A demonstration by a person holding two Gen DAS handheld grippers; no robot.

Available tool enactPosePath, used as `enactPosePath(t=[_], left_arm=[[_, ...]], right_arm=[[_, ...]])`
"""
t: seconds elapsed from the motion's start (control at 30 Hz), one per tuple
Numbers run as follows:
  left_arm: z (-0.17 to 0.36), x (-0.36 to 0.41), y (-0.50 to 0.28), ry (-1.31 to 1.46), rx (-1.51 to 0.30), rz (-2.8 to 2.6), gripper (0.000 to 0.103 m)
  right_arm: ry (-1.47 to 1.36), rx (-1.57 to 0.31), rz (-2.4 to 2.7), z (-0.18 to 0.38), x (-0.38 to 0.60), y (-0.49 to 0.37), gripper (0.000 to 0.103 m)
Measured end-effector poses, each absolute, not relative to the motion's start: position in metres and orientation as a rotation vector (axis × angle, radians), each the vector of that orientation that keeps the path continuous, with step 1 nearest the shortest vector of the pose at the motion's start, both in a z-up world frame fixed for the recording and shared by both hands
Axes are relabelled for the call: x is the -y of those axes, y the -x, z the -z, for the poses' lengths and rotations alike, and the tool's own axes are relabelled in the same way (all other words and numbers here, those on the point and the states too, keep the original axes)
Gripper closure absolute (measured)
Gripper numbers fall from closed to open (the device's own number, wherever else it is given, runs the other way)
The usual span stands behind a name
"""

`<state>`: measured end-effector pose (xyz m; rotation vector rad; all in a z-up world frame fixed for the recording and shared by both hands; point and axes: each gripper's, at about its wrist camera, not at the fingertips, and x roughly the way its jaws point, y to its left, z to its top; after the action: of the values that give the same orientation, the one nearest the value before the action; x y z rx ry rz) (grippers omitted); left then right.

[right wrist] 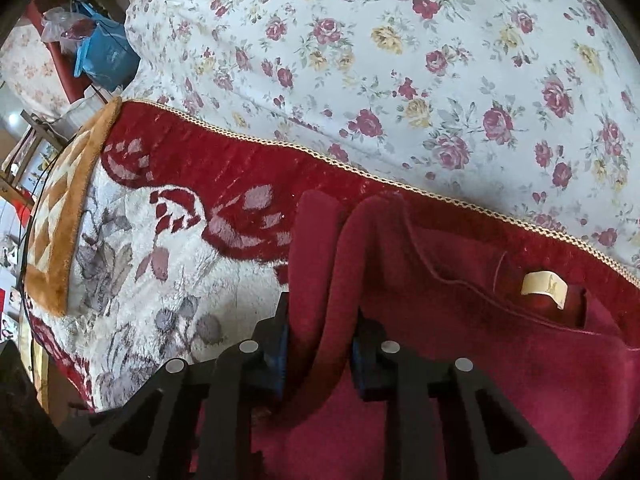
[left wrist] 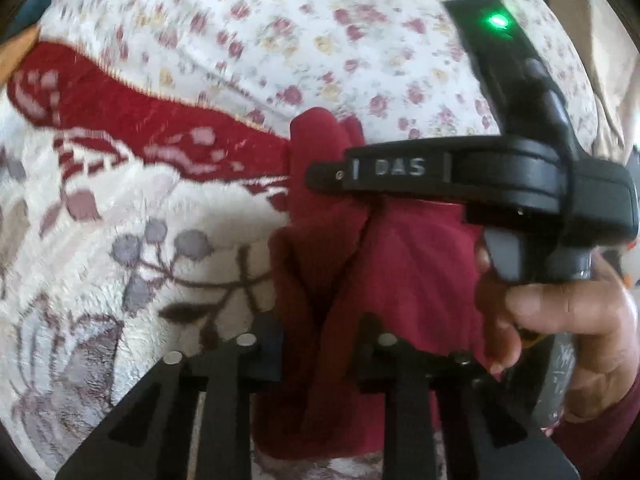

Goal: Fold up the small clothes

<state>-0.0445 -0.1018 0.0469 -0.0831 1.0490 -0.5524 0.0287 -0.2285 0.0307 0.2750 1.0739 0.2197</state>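
Both tools are clamped on the same dark red garment (right wrist: 460,320): the left gripper (left wrist: 320,344) pinches a bunched fold of it, and the right gripper (right wrist: 320,344) grips a raised ridge of its fabric. The garment lies on a plush red-and-white blanket (right wrist: 168,264) beside a rose-print sheet (right wrist: 400,60), its cream neck label (right wrist: 544,285) facing up, while the right hand (left wrist: 560,320) holds its tool just over the cloth

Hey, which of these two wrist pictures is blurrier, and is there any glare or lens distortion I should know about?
Left wrist view: motion-blurred, the floral sheet smeared, a green LED flaring on the right gripper. Right wrist view: sharp, the garment and its label crisp, even daylight, no glare. Both: fisheye bending, dark vignette corners.
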Motion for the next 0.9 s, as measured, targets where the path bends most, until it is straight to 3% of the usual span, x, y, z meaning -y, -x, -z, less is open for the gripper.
enactPosePath(t=[0.27,0.53,0.7,0.9], left_arm=[[-0.086,0.125,0.069,0.129,-0.988,0.611,0.085],[-0.115,0.221,0.119,-0.02,-0.962,0.732,0.086],[-0.106,0.281,0.144,-0.103,-0.976,0.802,0.086],[-0.07,0.341,0.169,-0.182,-1.06,0.882,0.085]], right_arm=[[-0.353,-0.978,-0.238,-0.068,0.279,0.01,0.078],[-0.359,-0.937,-0.171,-0.1,0.358,0.062,0.08],[-0.408,-0.946,-0.088,-0.086,0.422,0.099,0.081],[-0.507,-1.006,0.052,-0.031,0.48,0.121,0.081]])
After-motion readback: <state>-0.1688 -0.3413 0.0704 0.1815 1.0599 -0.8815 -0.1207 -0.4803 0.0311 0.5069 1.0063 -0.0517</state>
